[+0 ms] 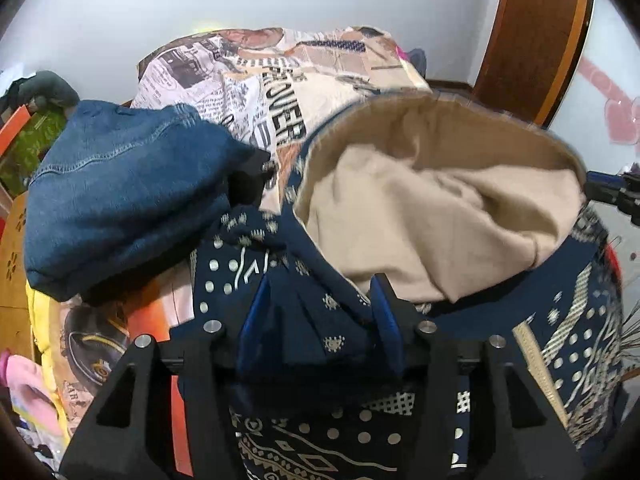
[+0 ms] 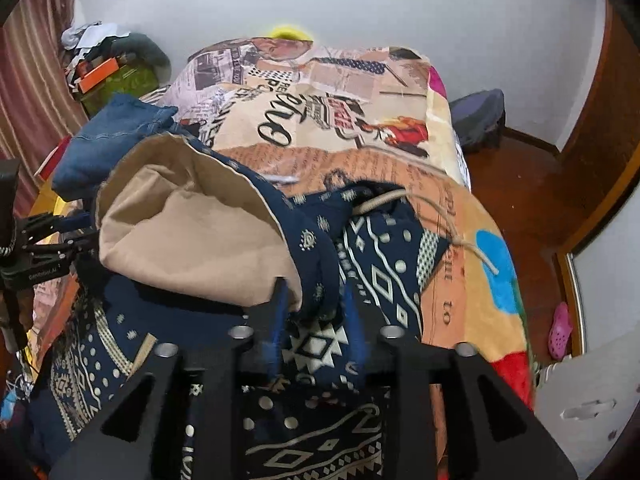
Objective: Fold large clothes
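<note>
Hoodie point(image 1: 540, 320): a navy, white-patterned garment is lying on the bed, close under both cameras, its hood standing up and gaping toward the far wall.
Hood lining point(image 1: 420, 216): the beige inside is showing, bunched into soft folds.
Long axis: the body is running from the near edge of the bed up to the hood, roughly along the bed; the full length cannot be seen, as the lower part is passing beneath the grippers.
Left gripper point(image 1: 320, 300): its jaws are standing partly apart, a ridge of navy fabric by the hood's left base lying between the blue fingers point(image 1: 256, 312); whether the pads are still pressing on the cloth cannot be told.
Right gripper point(image 2: 316, 304): its jaws are likewise standing partly apart around the navy hem at the hood's right edge; whether they are pinching it cannot be told.
Cord point(image 2: 460, 236): a pale drawstring is trailing from the neck across the blanket, to the right.
Jeans point(image 1: 128, 192): folded denim is resting just left of the hood.
Blanket point(image 2: 360, 120): a newspaper-print cover is spreading under everything.
Door point(image 1: 536, 40): brown wood is standing at far right.
</note>
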Available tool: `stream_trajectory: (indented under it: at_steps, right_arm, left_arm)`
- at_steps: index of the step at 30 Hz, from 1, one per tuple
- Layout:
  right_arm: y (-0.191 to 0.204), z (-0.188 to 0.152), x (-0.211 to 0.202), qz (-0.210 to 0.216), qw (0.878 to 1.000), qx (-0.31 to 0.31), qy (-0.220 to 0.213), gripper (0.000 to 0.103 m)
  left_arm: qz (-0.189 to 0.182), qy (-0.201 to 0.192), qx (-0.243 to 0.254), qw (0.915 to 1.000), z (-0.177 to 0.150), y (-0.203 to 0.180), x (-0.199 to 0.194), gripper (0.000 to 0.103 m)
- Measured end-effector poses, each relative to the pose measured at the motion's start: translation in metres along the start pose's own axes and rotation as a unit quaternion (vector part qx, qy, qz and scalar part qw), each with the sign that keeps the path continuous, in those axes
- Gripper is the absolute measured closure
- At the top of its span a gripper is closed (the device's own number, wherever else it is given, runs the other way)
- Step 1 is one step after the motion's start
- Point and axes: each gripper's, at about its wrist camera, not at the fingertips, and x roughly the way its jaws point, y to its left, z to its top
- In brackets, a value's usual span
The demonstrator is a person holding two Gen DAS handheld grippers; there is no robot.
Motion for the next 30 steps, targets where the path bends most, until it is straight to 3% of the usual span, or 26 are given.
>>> stream_trajectory:
  at_steps: [3, 8, 15, 22, 24, 25, 26, 27, 29, 30]
  right_arm:
    - [0.007, 0.009, -0.004, 0.003, 1.0, -0.013, -0.024, 0.057]
    - [0.018, 0.034, 0.011, 0.036, 0.999, -0.027, -0.025, 0.057]
    - [0.034, 0.062, 0.053, 0.078, 0.996, -0.039, 0.014, 0.057]
    - [0.037, 0.075, 0.091, 0.115, 0.99, -0.033, 0.072, 0.057]
    - [0.035, 0.078, 0.099, 0.12, 0.989, -0.022, 0.078, 0.057]
    - [0.033, 0.078, 0.102, 0.123, 0.989, -0.018, 0.079, 0.057]
    - [0.031, 0.079, 0.103, 0.121, 0.99, -0.013, 0.076, 0.06]
    - [0.029, 0.079, 0.103, 0.117, 0.991, -0.008, 0.071, 0.07]
    - [0.027, 0.08, 0.104, 0.119, 0.99, -0.005, 0.074, 0.087]
    - [0.025, 0.079, 0.102, 0.126, 0.989, 0.0, 0.073, 0.09]
  left_arm:
    - [0.001, -0.018, 0.0, 0.9998, 0.012, 0.005, -0.007, 0.052]
    - [0.006, -0.023, 0.007, 0.9997, 0.036, 0.01, 0.003, 0.052]
    - [-0.028, 0.006, 0.005, 0.9996, 0.058, 0.012, 0.043, 0.052]
    - [-0.077, 0.043, -0.027, 0.9958, 0.073, 0.015, 0.084, 0.053]
    - [-0.092, 0.04, -0.039, 0.9942, 0.075, 0.017, 0.089, 0.074]
    - [-0.095, 0.039, -0.043, 0.9938, 0.076, 0.018, 0.089, 0.078]
    - [-0.096, 0.036, -0.047, 0.9937, 0.076, 0.019, 0.089, 0.086]
    - [-0.098, 0.032, -0.051, 0.9934, 0.076, 0.021, 0.088, 0.095]
    - [-0.106, 0.028, -0.062, 0.992, 0.076, 0.025, 0.084, 0.096]
    - [-0.113, 0.024, -0.07, 0.9908, 0.076, 0.027, 0.08, 0.096]
